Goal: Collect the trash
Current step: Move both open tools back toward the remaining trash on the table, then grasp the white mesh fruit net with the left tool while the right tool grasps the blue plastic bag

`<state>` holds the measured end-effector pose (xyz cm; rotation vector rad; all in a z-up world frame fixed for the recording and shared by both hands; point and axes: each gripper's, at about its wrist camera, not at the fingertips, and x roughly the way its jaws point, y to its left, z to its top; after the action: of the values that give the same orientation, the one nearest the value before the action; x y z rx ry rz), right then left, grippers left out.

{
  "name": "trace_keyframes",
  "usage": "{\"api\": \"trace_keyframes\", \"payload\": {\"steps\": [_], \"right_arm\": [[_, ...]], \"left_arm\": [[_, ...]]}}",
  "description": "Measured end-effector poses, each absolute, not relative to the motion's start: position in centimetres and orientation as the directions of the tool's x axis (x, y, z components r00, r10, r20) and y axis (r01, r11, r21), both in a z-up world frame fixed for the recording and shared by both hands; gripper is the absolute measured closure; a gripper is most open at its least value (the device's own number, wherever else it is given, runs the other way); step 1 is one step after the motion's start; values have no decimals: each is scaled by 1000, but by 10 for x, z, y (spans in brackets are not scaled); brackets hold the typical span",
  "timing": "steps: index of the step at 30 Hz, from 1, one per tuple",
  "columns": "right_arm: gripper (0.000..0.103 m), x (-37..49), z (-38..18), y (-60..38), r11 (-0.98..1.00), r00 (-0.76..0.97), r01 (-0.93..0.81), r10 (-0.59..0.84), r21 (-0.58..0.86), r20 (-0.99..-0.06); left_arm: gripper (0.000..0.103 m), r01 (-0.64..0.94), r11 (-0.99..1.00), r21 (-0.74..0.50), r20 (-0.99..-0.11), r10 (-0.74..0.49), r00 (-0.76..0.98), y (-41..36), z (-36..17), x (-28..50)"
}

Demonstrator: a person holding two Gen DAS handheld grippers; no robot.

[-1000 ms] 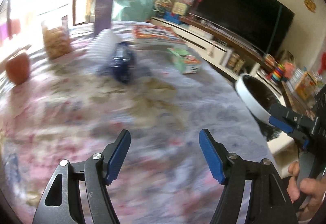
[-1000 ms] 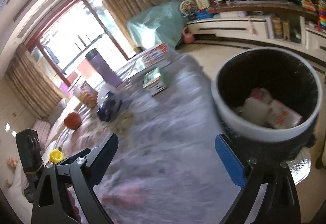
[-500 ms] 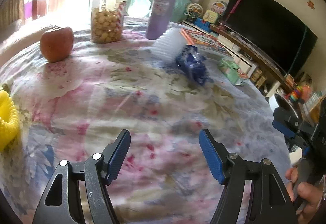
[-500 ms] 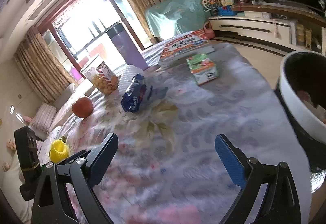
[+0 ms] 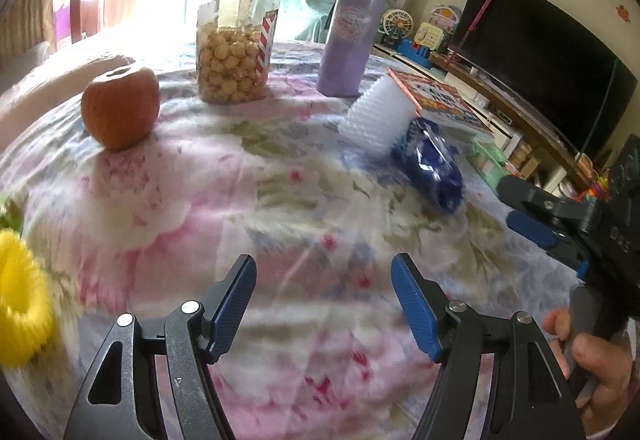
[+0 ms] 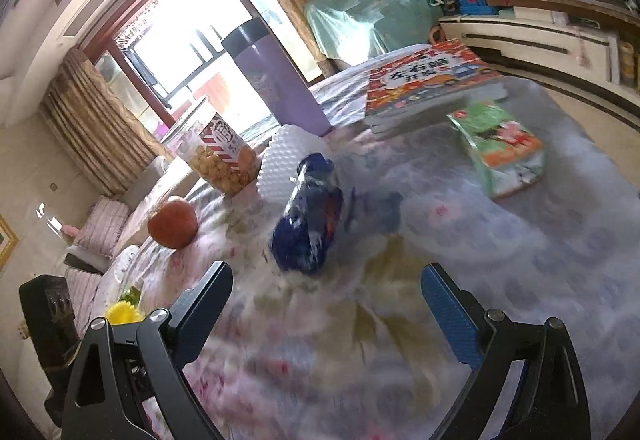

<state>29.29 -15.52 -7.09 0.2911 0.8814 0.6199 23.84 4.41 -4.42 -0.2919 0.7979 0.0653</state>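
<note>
A crumpled blue wrapper (image 6: 310, 220) lies on the flowered tablecloth (image 6: 400, 340), just ahead of my right gripper (image 6: 326, 304), which stands open and empty. In the left wrist view the same blue wrapper (image 5: 434, 168) lies to the right of centre, beside a white foam fruit net (image 5: 378, 116). In the right wrist view the foam net (image 6: 280, 164) touches the wrapper's far end. My left gripper (image 5: 324, 302) is open over bare cloth, with nothing between its fingers. The right gripper (image 5: 560, 220) shows at the right edge, held by a hand (image 5: 592, 364).
On the table stand an apple (image 5: 120, 108), a jar of snacks (image 5: 234, 44), a purple flask (image 5: 352, 32), a picture book (image 6: 428, 80), a green packet (image 6: 500, 148) and a yellow ring toy (image 5: 20, 300). A TV (image 5: 540, 52) and low cabinet stand beyond the table.
Both views swung left across the table. The bin left the right wrist view and the blue wrapper came closer to the right gripper. The apple, jar and yellow toy entered the left view.
</note>
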Motion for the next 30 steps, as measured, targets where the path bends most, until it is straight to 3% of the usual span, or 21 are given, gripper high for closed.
{"api": "trace_keyframes", "payload": {"steps": [2, 8, 10, 13, 19, 26, 27, 28, 30], "right_arm": [[10, 304, -75, -149, 784, 469, -380, 621, 491, -629], [30, 331, -90, -127, 772, 421, -368, 635, 518, -648], [64, 335, -95, -122, 767, 397, -380, 640, 517, -658], [69, 329, -94, -127, 771, 406, -392, 635, 502, -658], [70, 299, -77, -173, 805, 480, -355, 593, 475, -647], [70, 260, -76, -209, 882, 575, -292, 470, 369, -670], [70, 257, -79, -211, 888, 582, -286, 460, 360, -670], [70, 256, -81, -210, 890, 586, -284, 455, 356, -671], [70, 252, -84, -211, 890, 590, -279, 455, 360, -667]], "left_arm": [[34, -161, 960, -228, -714, -53, 699, 48, -44, 248], [34, -125, 966, -226, -715, -77, 695, 55, -47, 279], [34, -112, 967, -230, -715, -90, 694, 55, -47, 290], [33, -83, 968, -238, -710, -115, 695, 54, -49, 309], [28, -29, 976, -218, -709, -138, 692, 42, -56, 358], [27, -15, 992, -128, -708, -80, 701, 27, -74, 408], [33, -15, 994, -108, -714, -67, 697, 24, -78, 414], [53, -7, 994, -106, -718, -71, 693, 21, -81, 416], [67, 23, 991, -132, -731, -113, 673, 18, -86, 422]]}}
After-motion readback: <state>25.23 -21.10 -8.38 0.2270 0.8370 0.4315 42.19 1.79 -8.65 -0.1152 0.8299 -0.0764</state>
